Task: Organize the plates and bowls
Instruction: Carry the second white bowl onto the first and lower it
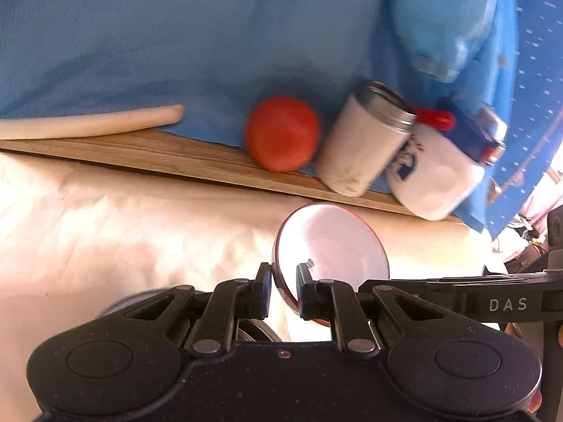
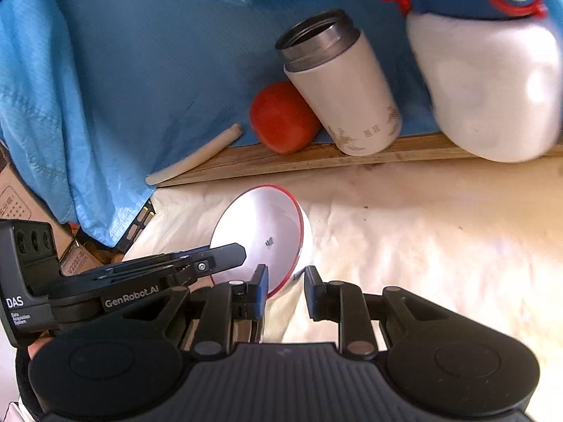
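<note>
**Bowl gripped at its rim by both my tools**

The bowl (image 1: 330, 246), white, round and red-rimmed, is tilted on edge just ahead of my left tool (image 1: 284, 283), which is clenched on its rim. My right tool (image 2: 285, 283) pinches the opposite side of the same rim. A tiny mark inside the bowl is too small to read. "DAS" and "GenRobot.AI" are printed on the black tool bodies. Beyond the bowl a wooden ledge (image 2: 316, 158) carries a smooth orange ball (image 2: 281, 119), a leaning white steel-necked flask (image 2: 345, 95), a cream stick (image 2: 197, 158) and a blurred blue-and-white plush (image 2: 492, 81), partly cut off. Pale wrinkled cloth (image 2: 422, 228) covers the surface beneath.
</note>
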The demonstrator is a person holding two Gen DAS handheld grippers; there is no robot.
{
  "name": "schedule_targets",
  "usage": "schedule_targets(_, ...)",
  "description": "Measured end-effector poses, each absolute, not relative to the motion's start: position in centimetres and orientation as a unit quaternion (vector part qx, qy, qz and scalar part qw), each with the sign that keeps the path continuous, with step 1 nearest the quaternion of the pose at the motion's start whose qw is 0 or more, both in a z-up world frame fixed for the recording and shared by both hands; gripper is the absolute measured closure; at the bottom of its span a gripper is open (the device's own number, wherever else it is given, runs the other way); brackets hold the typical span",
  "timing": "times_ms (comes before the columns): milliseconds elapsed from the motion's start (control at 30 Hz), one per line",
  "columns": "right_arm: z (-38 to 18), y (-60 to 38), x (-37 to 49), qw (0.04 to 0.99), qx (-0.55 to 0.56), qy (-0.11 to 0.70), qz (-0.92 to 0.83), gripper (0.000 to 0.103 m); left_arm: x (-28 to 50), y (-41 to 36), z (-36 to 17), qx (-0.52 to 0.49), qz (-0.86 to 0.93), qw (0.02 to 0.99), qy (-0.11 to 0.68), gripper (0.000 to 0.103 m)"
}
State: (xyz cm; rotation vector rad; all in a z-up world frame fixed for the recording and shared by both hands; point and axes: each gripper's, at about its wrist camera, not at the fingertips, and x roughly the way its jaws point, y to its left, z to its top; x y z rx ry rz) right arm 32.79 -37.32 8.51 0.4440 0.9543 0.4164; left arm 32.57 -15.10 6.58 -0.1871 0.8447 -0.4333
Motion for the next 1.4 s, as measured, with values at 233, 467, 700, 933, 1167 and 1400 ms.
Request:
schedule_targets(233,9.7,-38.1,28.6,0.852,0.201,0.451,0.174,0.078,29.2,-16.7,7.0,-0.078,-0.237,0.88,0.404,0.087)
schedule_targets(467,10.0,-38.5,24.5,0.858,0.18,0.459,0.145,0.078,25.9,-18.3,6.4,-0.055,-0.268,0.868,0.415,0.085)
schedule_targets(700,9.2,-38.7,21.9,0.853,0.163,0.479,0.128,0.078,23.4,-19.1,6.0,-0.034,-0.288,0.859,0.421,0.084)
schedule_targets(933,9.0,-38.5,20.8,0.848,0.152,0.493,0.12,0.078,21.9,-20.0,5.5,0.002,-0.291,0.857,0.426,0.084)
schedule_targets(1167,9.0,-37.9,20.5,0.842,0.131,0.51,0.117,0.078,21.4,-20.1,5.3,0.013,-0.295,0.851,0.435,0.084)
schedule_targets(1400,8.9,-37.3,20.7,0.839,0.121,0.516,0.122,0.078,20.9,-20.2,5.2,0.037,-0.29,0.855,0.428,0.083)
